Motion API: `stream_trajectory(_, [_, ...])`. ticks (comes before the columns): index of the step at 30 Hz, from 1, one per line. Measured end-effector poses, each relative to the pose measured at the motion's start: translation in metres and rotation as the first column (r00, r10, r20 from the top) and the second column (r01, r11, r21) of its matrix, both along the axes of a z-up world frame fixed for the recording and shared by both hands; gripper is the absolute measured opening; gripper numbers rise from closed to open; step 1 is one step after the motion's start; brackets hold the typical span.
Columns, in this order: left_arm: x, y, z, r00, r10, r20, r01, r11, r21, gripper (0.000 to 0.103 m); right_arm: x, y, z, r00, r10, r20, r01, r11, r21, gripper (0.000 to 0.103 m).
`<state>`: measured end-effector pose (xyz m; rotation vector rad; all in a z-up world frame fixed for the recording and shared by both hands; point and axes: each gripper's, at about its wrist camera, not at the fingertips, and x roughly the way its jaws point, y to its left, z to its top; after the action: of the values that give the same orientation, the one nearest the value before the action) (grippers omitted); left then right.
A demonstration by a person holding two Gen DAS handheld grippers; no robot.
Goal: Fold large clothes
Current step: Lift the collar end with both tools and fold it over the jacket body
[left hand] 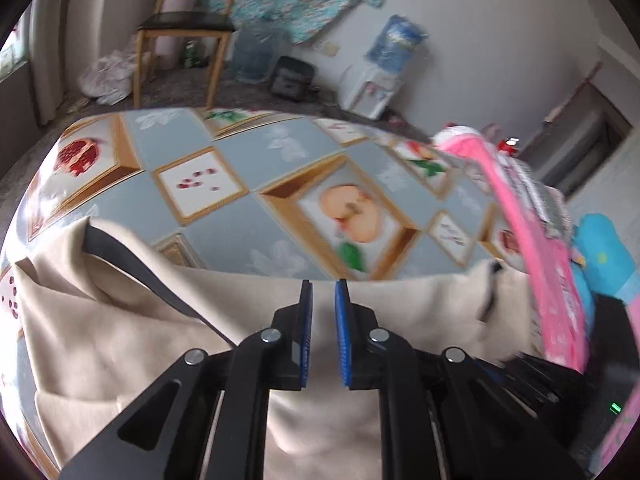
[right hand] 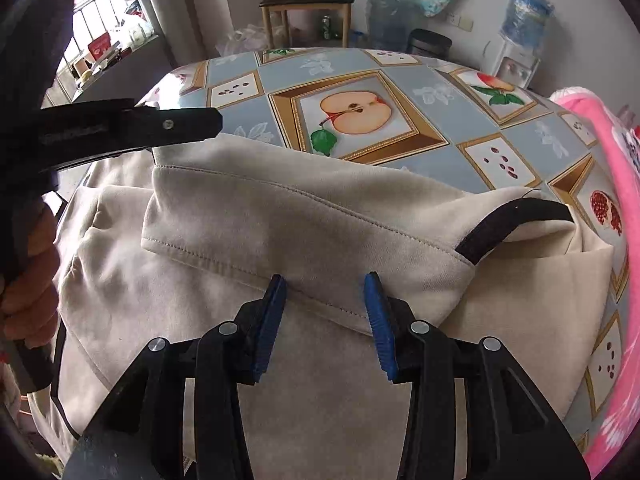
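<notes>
A large beige garment [right hand: 280,220] with black trim [right hand: 512,224] lies on a table covered by a fruit-print cloth [right hand: 360,112]. A folded flap with a stitched hem lies across it. My right gripper [right hand: 326,280] is open, its blue pads either side of the flap's hem edge, just above the cloth. My left gripper [left hand: 323,286] hovers over the beige garment [left hand: 140,320] near its far edge, jaws a narrow gap apart with nothing between them. The left gripper also shows in the right wrist view [right hand: 120,128] at the left, held by a hand.
A pile of pink and patterned clothes [left hand: 540,240] lies at the table's right side, also in the right wrist view [right hand: 612,168]. Beyond the table stand a wooden chair [left hand: 184,28], water bottles [left hand: 256,52] and a water dispenser [left hand: 376,84].
</notes>
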<state>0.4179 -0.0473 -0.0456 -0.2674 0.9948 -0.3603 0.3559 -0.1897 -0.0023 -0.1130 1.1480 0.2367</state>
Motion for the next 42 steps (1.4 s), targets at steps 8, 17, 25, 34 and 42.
stream_trajectory(8, [0.024, 0.075, -0.019, 0.98, 0.195, -0.049, -0.194, 0.981, 0.016, 0.008, 0.0, -0.003, -0.001, 1.0, -0.002, 0.006, 0.002, 0.999, 0.032, 0.04])
stream_trajectory(17, [-0.001, 0.058, 0.031, 0.984, 0.103, 0.147, -0.124, 0.982, 0.141, 0.008, 0.001, -0.012, 0.01, 1.0, -0.022, -0.019, 0.023, 0.995, 0.095, 0.04])
stream_trajectory(25, [-0.027, -0.01, 0.006, 0.99, -0.134, 0.045, 0.118, 0.958, 0.262, 0.009, 0.019, -0.033, 0.039, 0.992, -0.109, 0.067, 0.101, 0.989, 0.111, 0.049])
stream_trajectory(34, [-0.04, -0.017, 0.0, 0.984, -0.146, 0.103, 0.106, 0.941, 0.322, 0.009, 0.025, -0.02, 0.021, 0.994, -0.094, 0.046, 0.095, 0.995, -0.007, 0.049])
stream_trajectory(42, [-0.045, -0.035, -0.011, 0.976, -0.211, 0.06, 0.173, 0.908, 0.381, 0.009, 0.017, 0.017, -0.004, 1.0, -0.002, -0.003, 0.001, 0.999, -0.034, 0.053])
